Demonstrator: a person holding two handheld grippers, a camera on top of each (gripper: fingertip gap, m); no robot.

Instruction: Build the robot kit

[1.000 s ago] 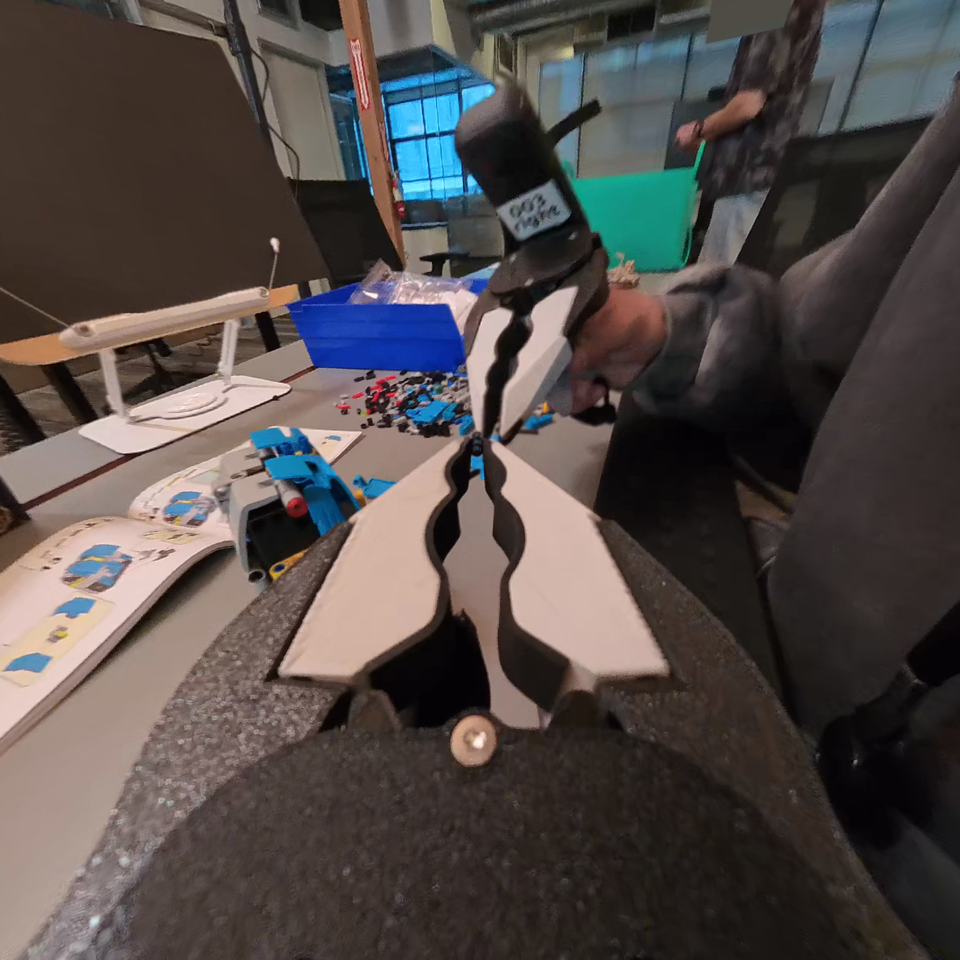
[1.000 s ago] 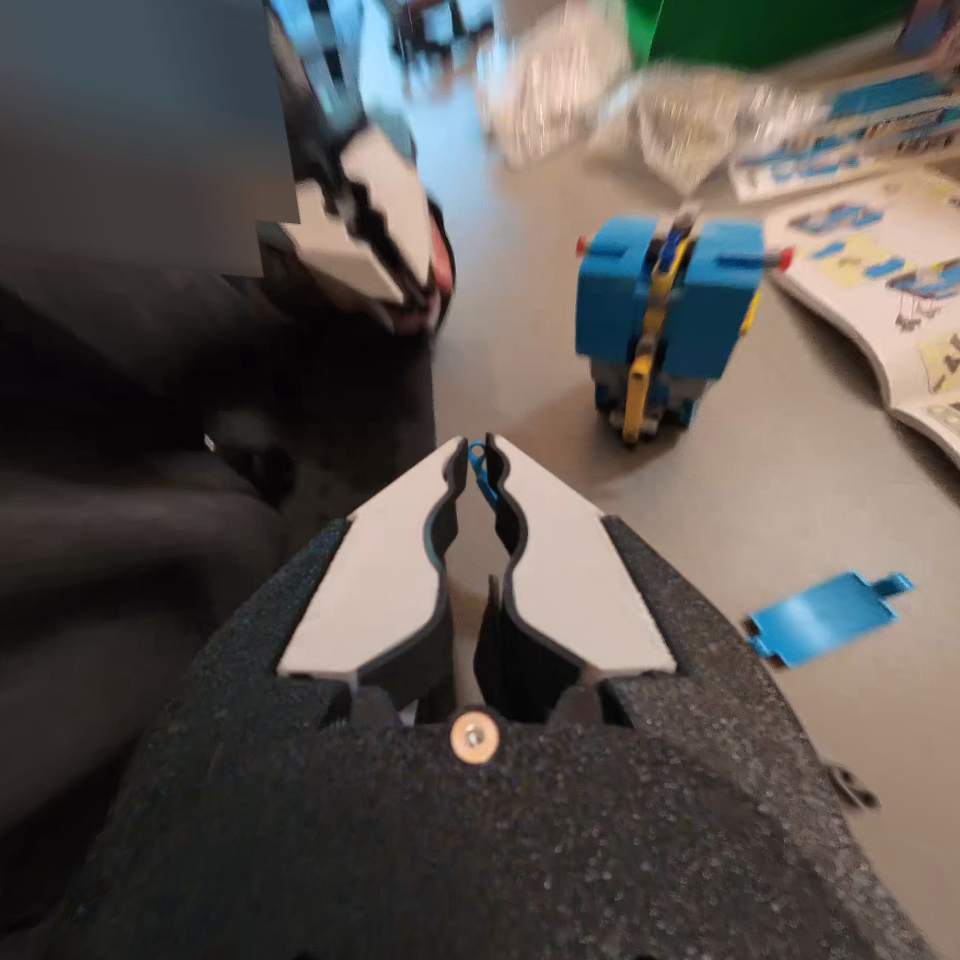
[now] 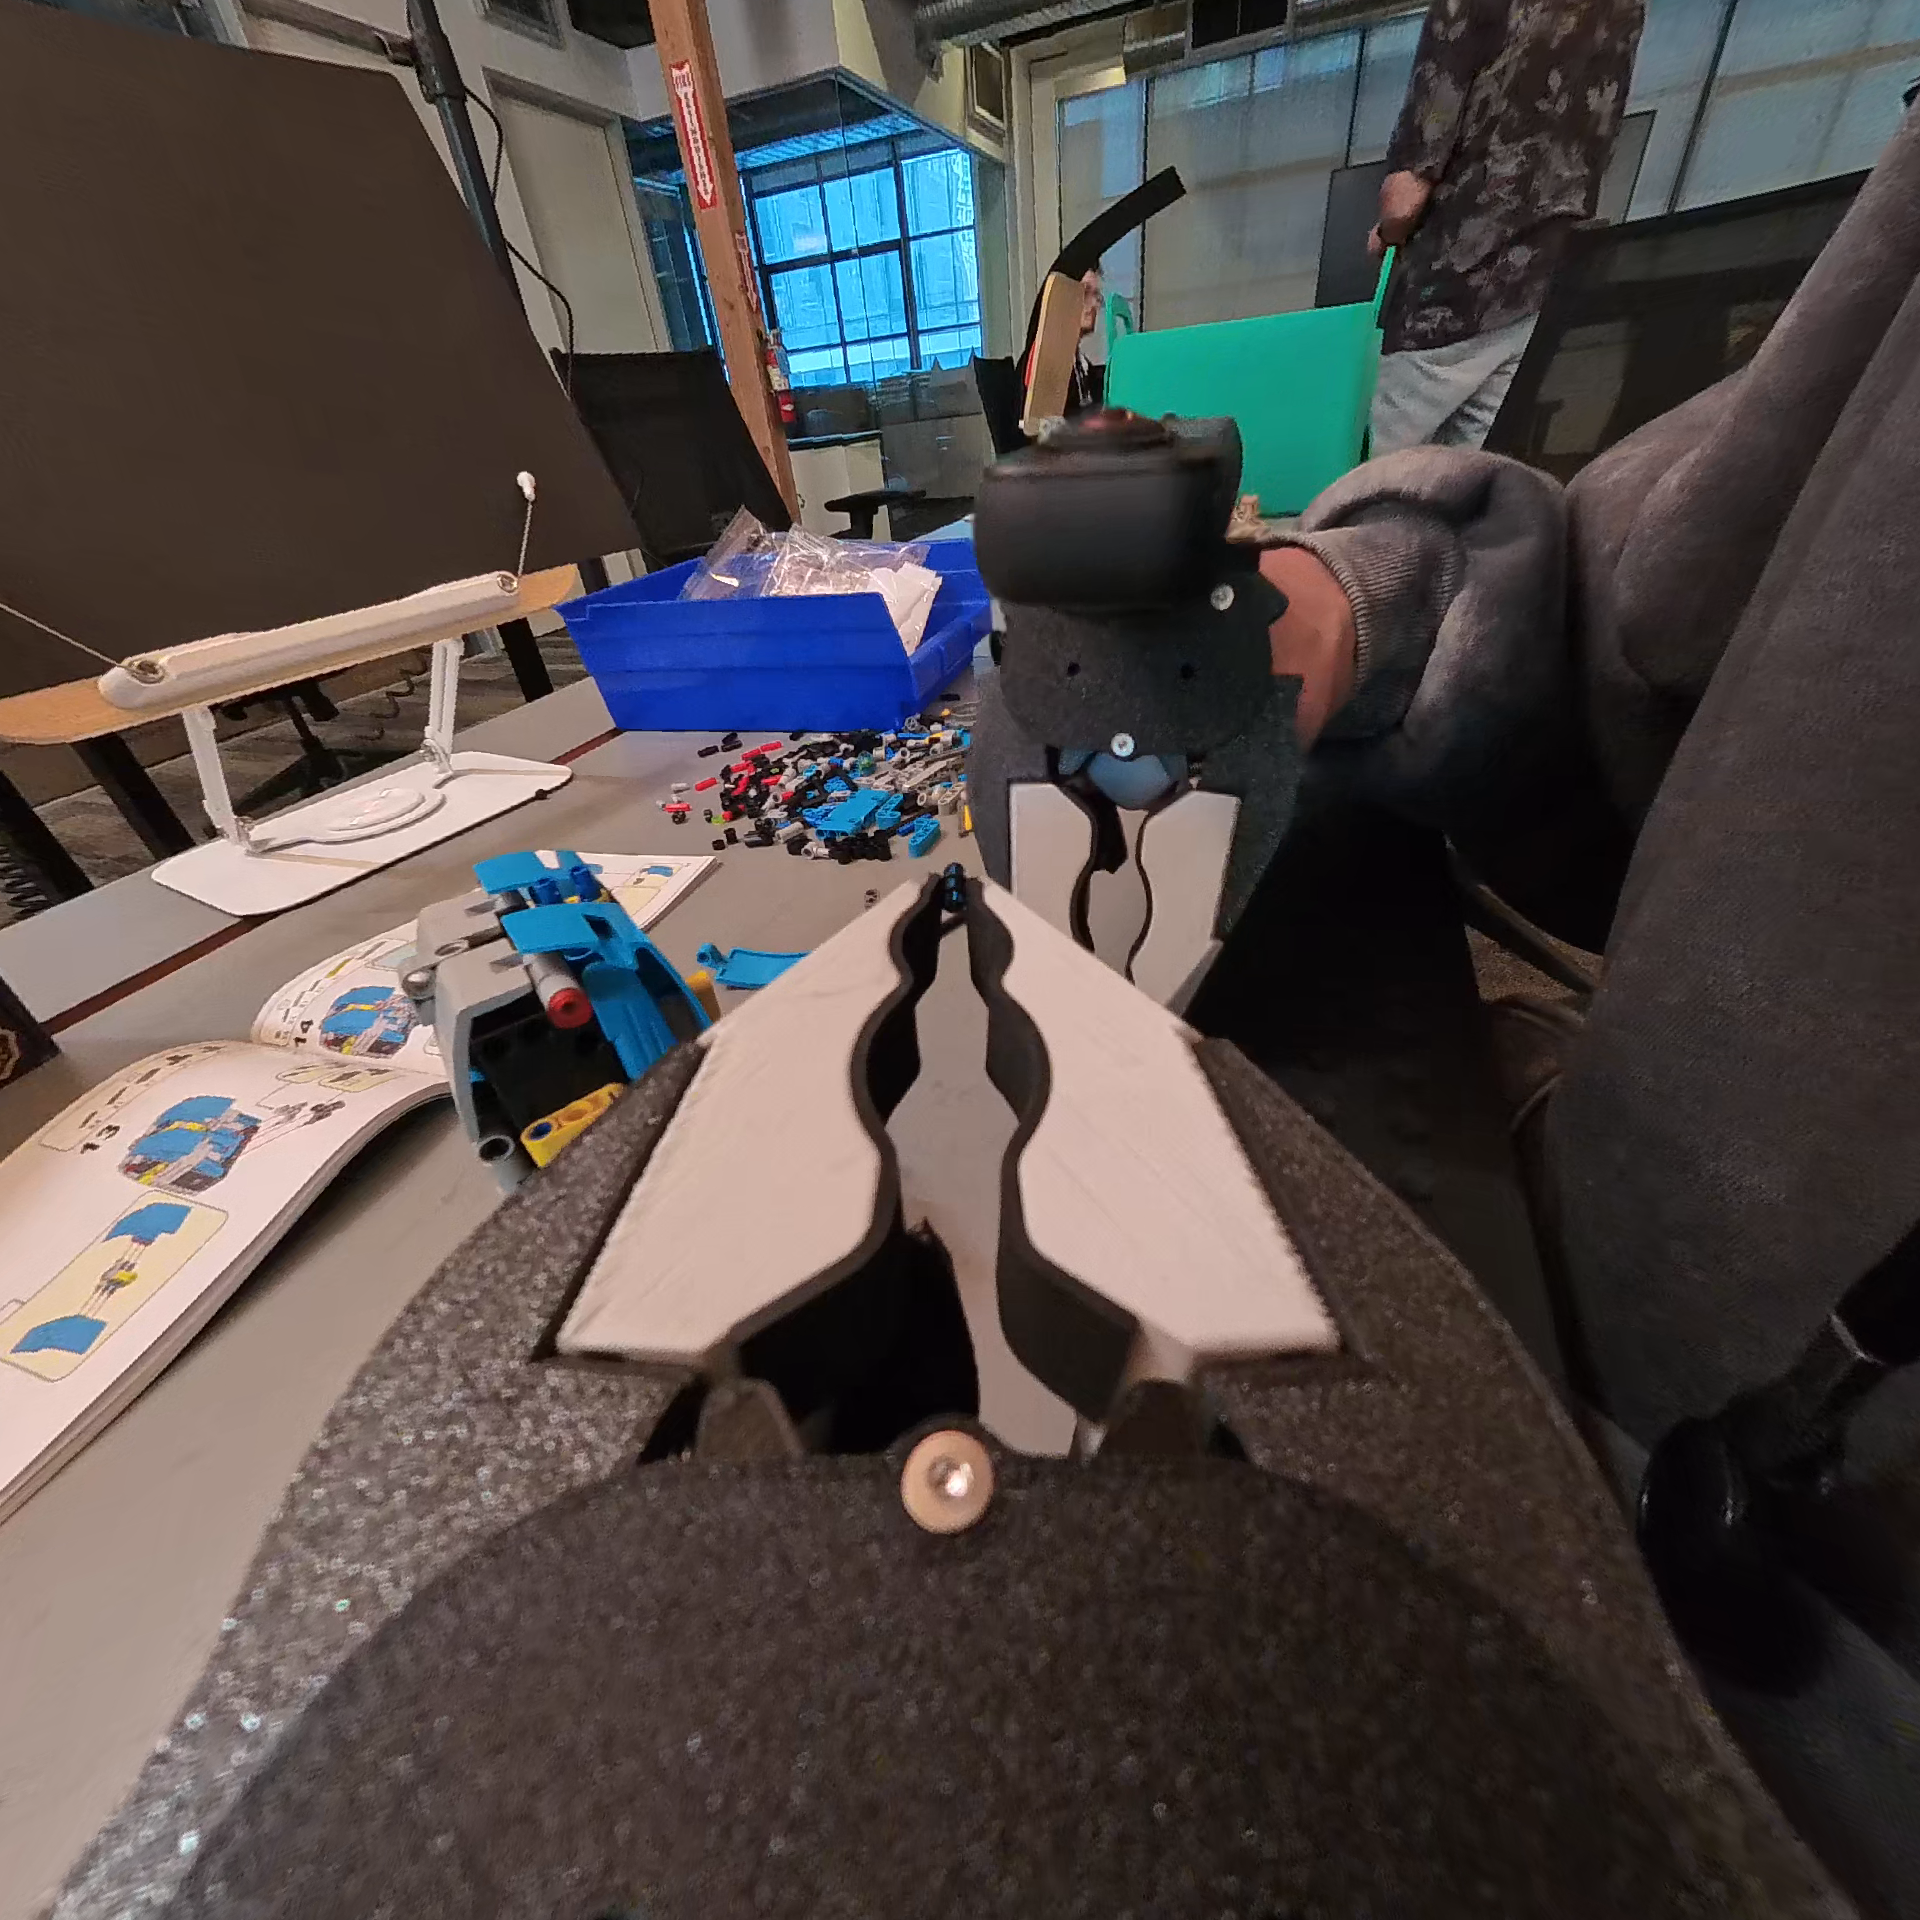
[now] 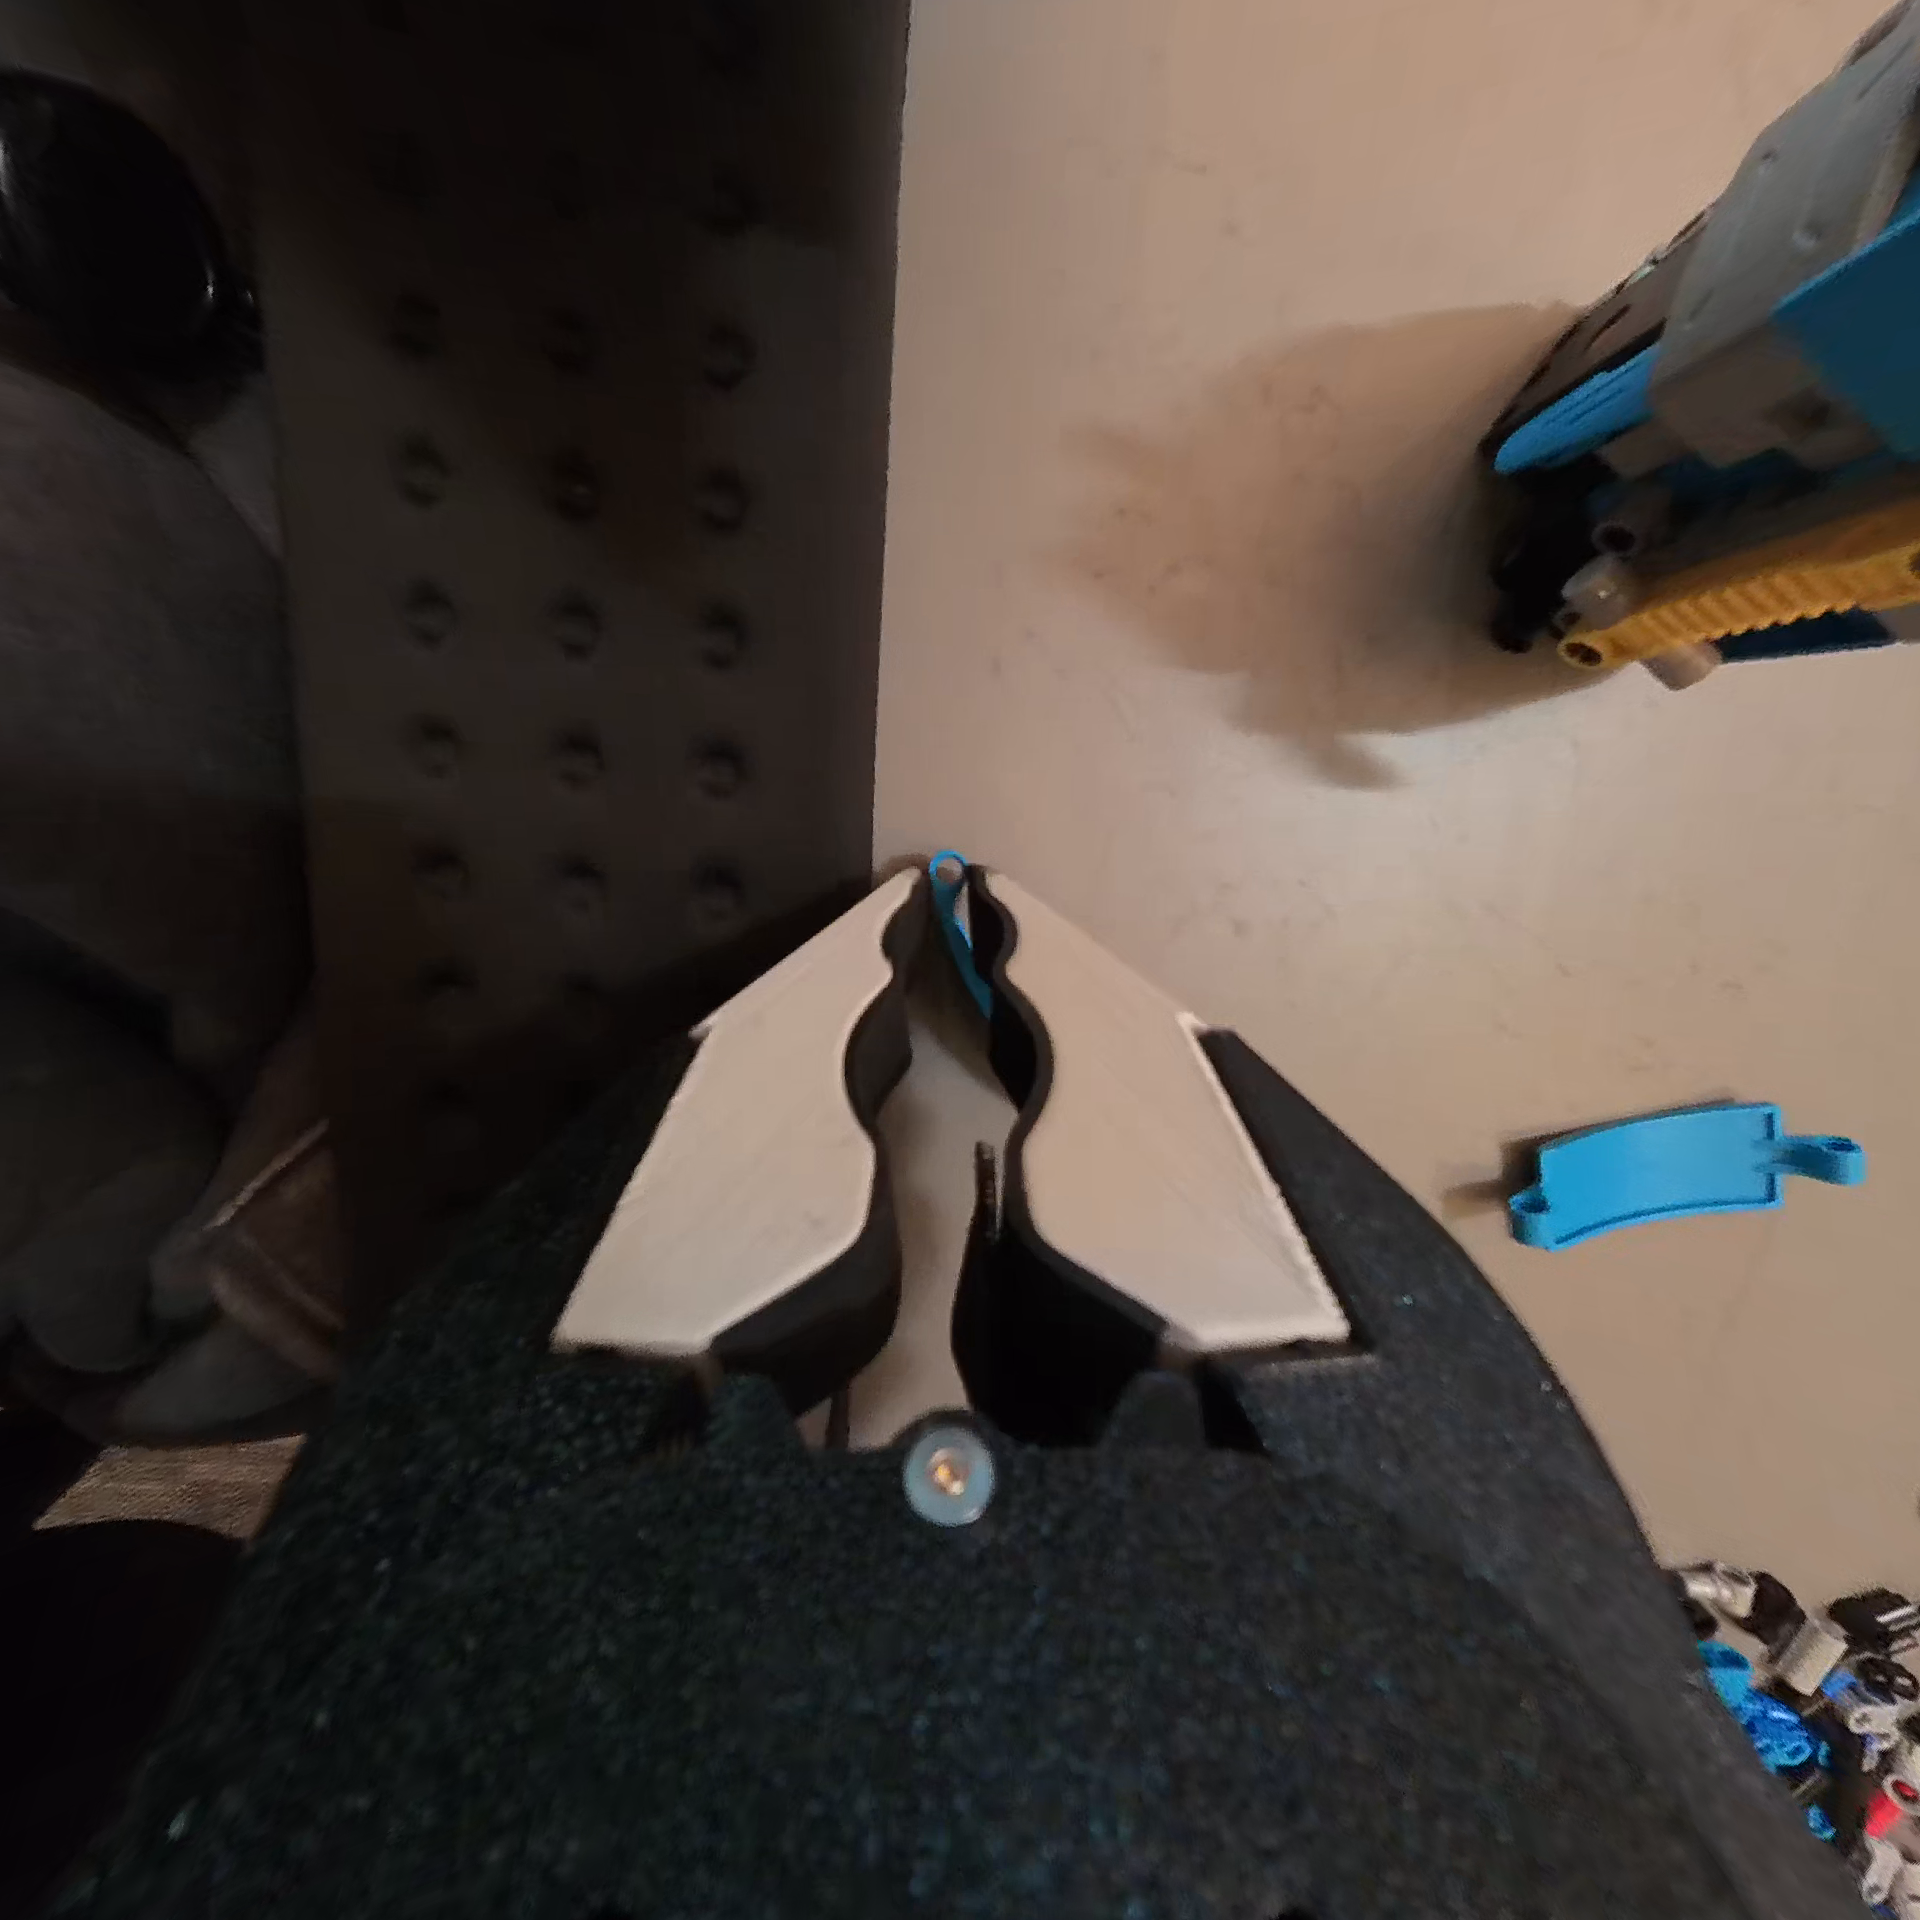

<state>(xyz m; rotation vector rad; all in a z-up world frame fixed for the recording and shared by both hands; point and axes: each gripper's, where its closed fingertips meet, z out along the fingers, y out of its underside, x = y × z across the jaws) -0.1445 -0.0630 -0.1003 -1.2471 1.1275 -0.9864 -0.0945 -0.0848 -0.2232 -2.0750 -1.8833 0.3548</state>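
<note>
My left gripper (image 3: pixel 951 896) is shut on a small black piece (image 3: pixel 952 885) and is held above the grey table (image 3: pixel 260 1403). My right gripper (image 4: pixel 943 881) is shut on a thin blue curved piece (image 4: pixel 958 935) and points straight down over the table's near edge. In the left wrist view it hangs just behind and to the right of my left fingertips (image 3: pixel 1127 935). A blue and grey brick model (image 3: pixel 551 1008) lies left of both grippers and shows at the upper right of the right wrist view (image 4: pixel 1745 447). A loose blue curved panel (image 4: pixel 1662 1184) lies flat on the table.
An open instruction booklet (image 3: pixel 156 1174) lies at the left. A pile of small loose pieces (image 3: pixel 831 795) sits in front of a blue bin (image 3: pixel 769 649). A white stand (image 3: pixel 343 821) is at far left. A dark dimpled chair (image 4: pixel 571 520) is off the table's edge. A person stands behind. The gap from one gripper's tips to the other's is roughly 12 cm. My left tips are about 20 cm from the loose blue curved panel (image 4: pixel 1662 1184), my right tips only 15 cm.
The right gripper has turned from meeting my left fingertips tip to tip to pointing straight down, with the blue piece in it. The left gripper has barely moved.
</note>
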